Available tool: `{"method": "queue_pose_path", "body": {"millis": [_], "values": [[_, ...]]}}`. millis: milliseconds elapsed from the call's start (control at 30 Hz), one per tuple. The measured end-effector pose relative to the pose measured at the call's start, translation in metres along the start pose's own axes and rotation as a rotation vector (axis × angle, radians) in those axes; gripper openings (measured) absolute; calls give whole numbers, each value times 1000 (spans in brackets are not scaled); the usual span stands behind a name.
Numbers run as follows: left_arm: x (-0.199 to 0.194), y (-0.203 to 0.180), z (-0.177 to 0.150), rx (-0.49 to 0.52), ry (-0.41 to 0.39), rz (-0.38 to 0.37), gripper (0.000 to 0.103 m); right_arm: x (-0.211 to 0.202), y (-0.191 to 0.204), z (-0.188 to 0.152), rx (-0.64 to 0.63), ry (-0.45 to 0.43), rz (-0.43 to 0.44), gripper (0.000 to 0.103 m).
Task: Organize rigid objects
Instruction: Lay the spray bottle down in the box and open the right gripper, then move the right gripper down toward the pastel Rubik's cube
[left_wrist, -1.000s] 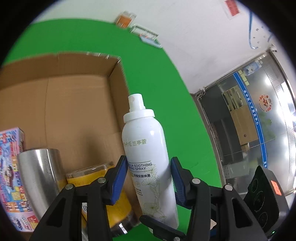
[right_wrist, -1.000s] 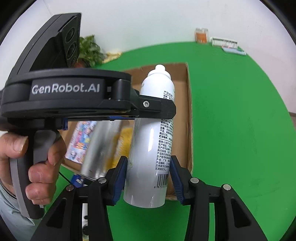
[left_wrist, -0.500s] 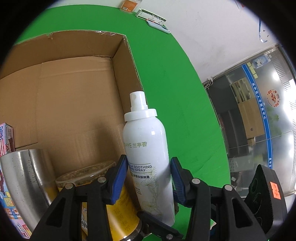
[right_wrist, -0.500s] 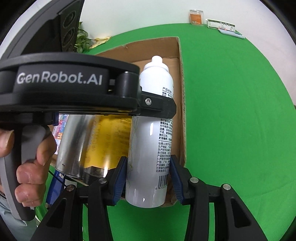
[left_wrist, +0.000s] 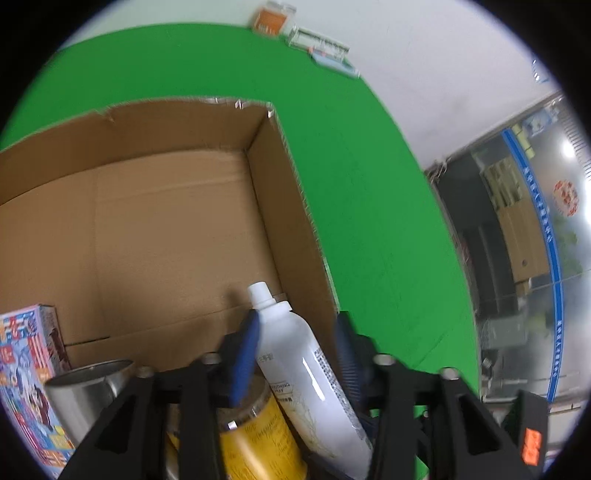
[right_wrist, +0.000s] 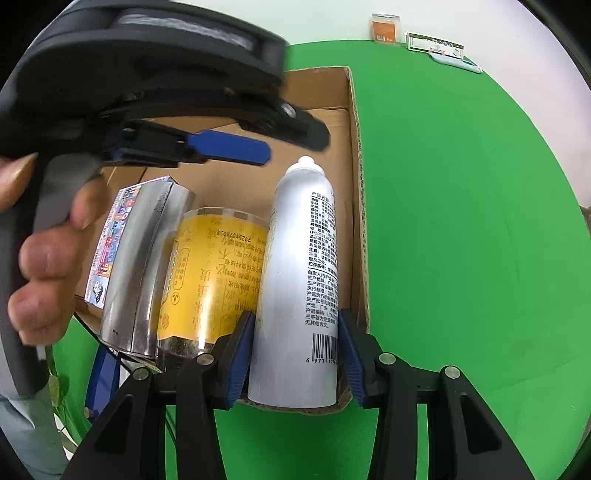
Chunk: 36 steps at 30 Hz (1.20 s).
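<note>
The white spray bottle (right_wrist: 295, 277) lies lengthwise inside the cardboard box (right_wrist: 360, 221), along its right wall, nozzle pointing away. My right gripper (right_wrist: 295, 354) is shut on the bottle's base. My left gripper (right_wrist: 229, 147), held by a person's hand (right_wrist: 48, 266), hovers above the box, clear of the bottle. In the left wrist view the left gripper (left_wrist: 295, 354) has its jaws closing. The bottle (left_wrist: 306, 376) shows tilted beyond them, and the pads do not press on it.
A yellow-labelled jar (right_wrist: 214, 277), a steel cup (right_wrist: 140, 266) and a colourful carton (right_wrist: 110, 240) fill the box left of the bottle. The box floor (left_wrist: 166, 229) beyond them is bare. An orange packet (right_wrist: 386, 27) and a card holder (right_wrist: 434, 44) sit at the green table's far edge.
The bottle has come down into the box beside the jar. The left gripper has let go of the bottle's upper part and drawn back above it.
</note>
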<state>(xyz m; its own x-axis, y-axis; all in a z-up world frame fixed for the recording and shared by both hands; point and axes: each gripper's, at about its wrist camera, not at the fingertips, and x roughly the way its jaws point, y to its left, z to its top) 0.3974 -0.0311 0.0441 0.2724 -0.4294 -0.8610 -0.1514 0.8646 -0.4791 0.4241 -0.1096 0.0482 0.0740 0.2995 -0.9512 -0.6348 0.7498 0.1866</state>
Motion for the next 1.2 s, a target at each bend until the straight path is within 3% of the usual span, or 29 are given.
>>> {"method": "queue_pose_path", "body": {"millis": [67,133,200,267,333,400,433,467,600,633,700,733,767,800,833,867,900,967,1000,1133,1200], "values": [[12,2,1,-3,39,14,32,1,0,2,7,4,-6,43],[22,4,-2,-10,76,8,25,3,2,1,2,9,-21,46],[25,5,-3,-4,75,14,23,1,7,1,-10,25,-35,46],[25,6,-3,-15,81,8,23,-10,12,-1,-38,4,-5,52],[28,8,-1,-25,100,-10,23,-18,15,-4,-56,-15,14,51],[33,6,-4,-18,123,-6,24,-18,14,-4,-60,-13,17,35],[34,4,-3,-18,115,-8,24,-14,13,-5,-63,0,1,18],[34,5,-4,-29,114,-15,24,-8,10,-5,-60,14,-6,10],[28,3,-4,-9,107,-16,24,3,11,-6,-51,28,-12,5],[20,-1,-5,7,79,-8,24,-4,12,-5,-46,3,-14,7],[-16,-11,-10,52,-58,-1,24,-25,12,-7,-46,-92,-32,19],[-36,-16,-15,79,-141,-1,24,-40,12,-10,-47,-151,-40,47],[-67,-21,-27,120,-259,11,27,-55,12,-16,-45,-212,-39,87],[-95,-25,-43,160,-368,38,38,-71,13,-24,-45,-286,-38,101],[-124,-26,-63,198,-479,77,49,-84,16,-32,-54,-350,-50,102],[-152,-25,-84,222,-585,121,80,-93,21,-42,-69,-381,-66,102],[-171,-20,-100,229,-658,155,100,-99,28,-51,-92,-398,-71,102],[-222,-14,-153,229,-827,226,102,-106,41,-73,-114,-417,-53,102],[-239,-10,-172,228,-845,237,102,-108,43,-85,-109,-423,-25,102],[-287,15,-236,122,-867,244,102,-121,73,-134,-113,-435,73,102],[-295,35,-260,80,-811,297,102,-126,97,-158,-161,-431,79,102]]}}
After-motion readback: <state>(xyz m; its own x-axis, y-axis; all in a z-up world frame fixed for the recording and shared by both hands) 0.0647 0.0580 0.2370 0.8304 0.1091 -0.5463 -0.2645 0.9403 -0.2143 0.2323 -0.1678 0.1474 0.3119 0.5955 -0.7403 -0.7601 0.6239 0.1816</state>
